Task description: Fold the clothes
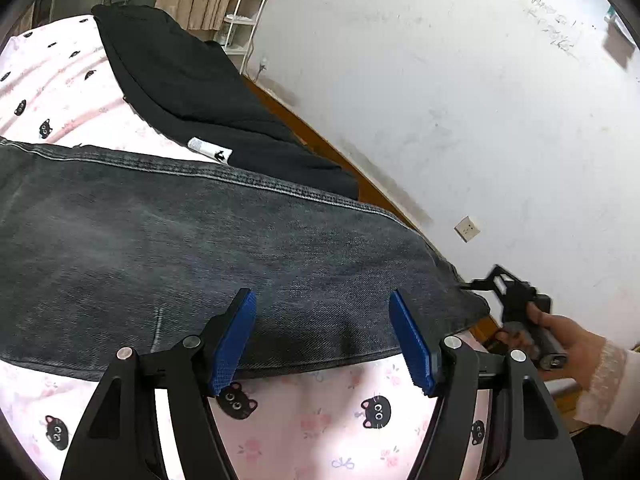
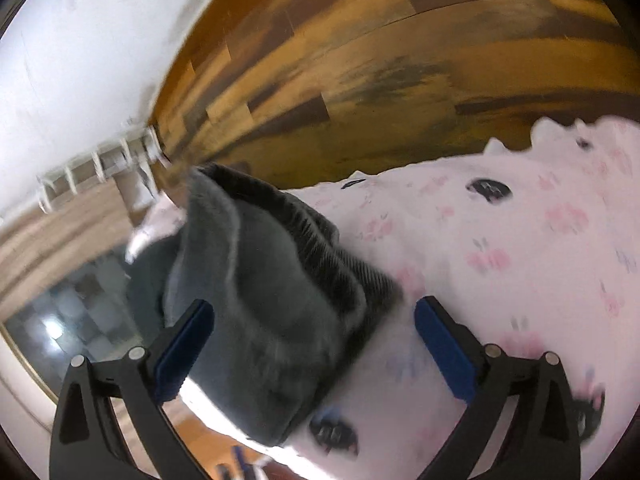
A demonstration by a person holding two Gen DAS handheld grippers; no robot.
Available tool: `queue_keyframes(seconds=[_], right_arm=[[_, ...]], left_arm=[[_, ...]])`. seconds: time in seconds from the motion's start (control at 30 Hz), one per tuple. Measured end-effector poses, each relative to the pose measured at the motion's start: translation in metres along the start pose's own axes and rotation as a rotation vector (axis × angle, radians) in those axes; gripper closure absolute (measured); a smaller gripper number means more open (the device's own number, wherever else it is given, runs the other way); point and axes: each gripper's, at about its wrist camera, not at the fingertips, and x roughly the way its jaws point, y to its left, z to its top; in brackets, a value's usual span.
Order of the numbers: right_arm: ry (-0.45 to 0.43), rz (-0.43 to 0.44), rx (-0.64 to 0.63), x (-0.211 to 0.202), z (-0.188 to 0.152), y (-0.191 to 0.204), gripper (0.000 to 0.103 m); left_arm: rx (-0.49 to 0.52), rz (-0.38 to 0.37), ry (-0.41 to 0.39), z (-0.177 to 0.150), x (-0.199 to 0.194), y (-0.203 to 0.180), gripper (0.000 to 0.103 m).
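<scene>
Dark grey jeans (image 1: 192, 240) lie flat across a pink bedsheet (image 1: 312, 420) printed with black cats. My left gripper (image 1: 322, 340) hangs open just above the jeans' near edge, with nothing between its blue pads (image 1: 232, 344). In the same view a hand holds my right gripper (image 1: 500, 284) at the jeans' right end, too small to read there. In the blurred right wrist view, the right gripper (image 2: 314, 354) is open, and a bunched end of the jeans (image 2: 264, 292) lies between its fingers, not clamped.
A black garment (image 1: 192, 92) with a white label lies on the bed beyond the jeans. The bed borders a white wall (image 1: 440, 100) with a socket, over a wooden floor (image 2: 400, 60). A white shelf rack (image 1: 248, 4) and beige curtains stand far back.
</scene>
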Motion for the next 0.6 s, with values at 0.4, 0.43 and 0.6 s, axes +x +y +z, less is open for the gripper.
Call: queue_keyframes(seconds=[0.4, 0.43, 0.6], right_arm=[[-0.165, 0.155, -0.256, -0.036, -0.035, 0.035, 0.089], [-0.169, 0.159, -0.282, -0.037, -0.038, 0.036, 0.089], [-0.217, 0.166, -0.365, -0.048, -0.053, 0.052, 0.09]], left_arm=[[-0.016, -0.007, 0.019, -0.009, -0.008, 0.022, 0.04], [-0.018, -0.008, 0.021, -0.01, -0.009, 0.023, 0.04], [-0.01, -0.007, 0.011, -0.008, -0.014, 0.027, 0.04]])
